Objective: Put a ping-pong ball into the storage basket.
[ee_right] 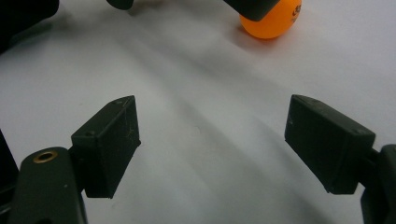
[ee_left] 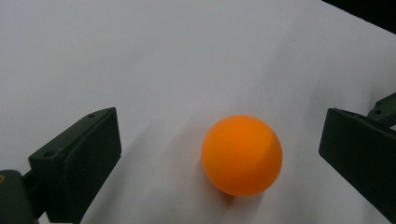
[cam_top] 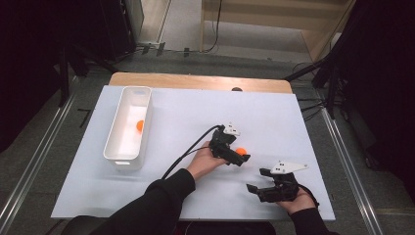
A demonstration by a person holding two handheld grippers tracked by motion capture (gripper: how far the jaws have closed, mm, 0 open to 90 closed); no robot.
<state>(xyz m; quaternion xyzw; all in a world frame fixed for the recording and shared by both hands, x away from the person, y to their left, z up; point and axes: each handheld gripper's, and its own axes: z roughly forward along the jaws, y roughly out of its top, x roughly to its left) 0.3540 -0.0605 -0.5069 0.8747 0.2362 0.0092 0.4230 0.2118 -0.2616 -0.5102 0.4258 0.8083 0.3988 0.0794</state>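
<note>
An orange ball (cam_top: 241,151) rests on the white table top (cam_top: 274,122), right of centre. My left gripper (cam_top: 240,155) is down around it, open; in the left gripper view the ball (ee_left: 242,155) lies between the two black jaws with a gap on each side. My right gripper (cam_top: 258,180) hovers open near the front right, nothing between its fingers. In the right gripper view the same ball (ee_right: 272,18) shows at the top edge, partly covered by the other gripper's jaw. A second orange ball (cam_top: 140,126) lies inside the white bin (cam_top: 117,149).
The long white bin stands on the left side of the table. A wooden board edge (cam_top: 195,81) runs along the far side. A black cable (cam_top: 188,149) trails from my left gripper toward the person's sleeve.
</note>
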